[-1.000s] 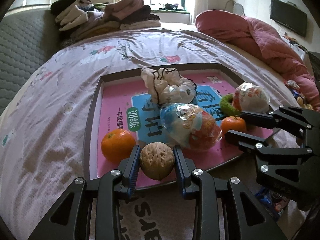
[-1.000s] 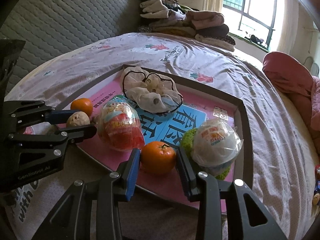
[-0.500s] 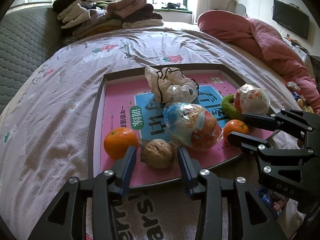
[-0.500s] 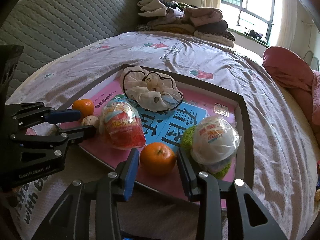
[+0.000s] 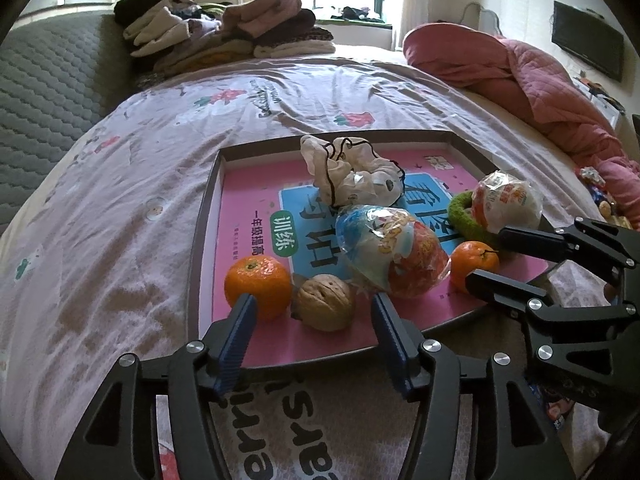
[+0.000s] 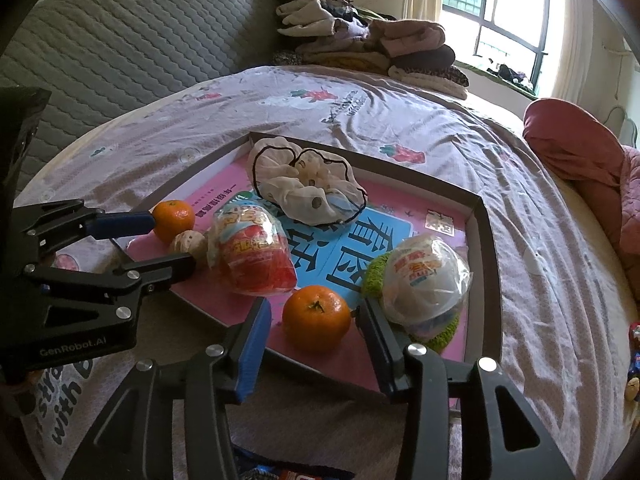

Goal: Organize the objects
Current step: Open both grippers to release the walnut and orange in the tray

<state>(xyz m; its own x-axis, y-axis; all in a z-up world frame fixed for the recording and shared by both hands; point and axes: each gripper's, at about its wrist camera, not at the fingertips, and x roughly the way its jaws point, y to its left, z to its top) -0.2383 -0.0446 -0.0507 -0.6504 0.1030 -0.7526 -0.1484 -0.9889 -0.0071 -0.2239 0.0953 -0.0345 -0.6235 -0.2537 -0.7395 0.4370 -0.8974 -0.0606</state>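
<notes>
Left claw [image 5: 312, 320] opening, walnut [image 5: 326, 302] loose between its pads: light, hard, round, likely best pinched across its middle. Right claw [image 6: 312, 328] opening around orange [image 6: 316, 316].

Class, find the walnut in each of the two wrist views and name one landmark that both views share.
Left wrist view: the walnut lies low in the middle, on the pink tray floor, just right of a tangerine.
Right wrist view: the walnut sits at middle left, small, below that tangerine.
Shared landmark: the red-and-blue wrapped snack, right of the walnut in both.
</notes>
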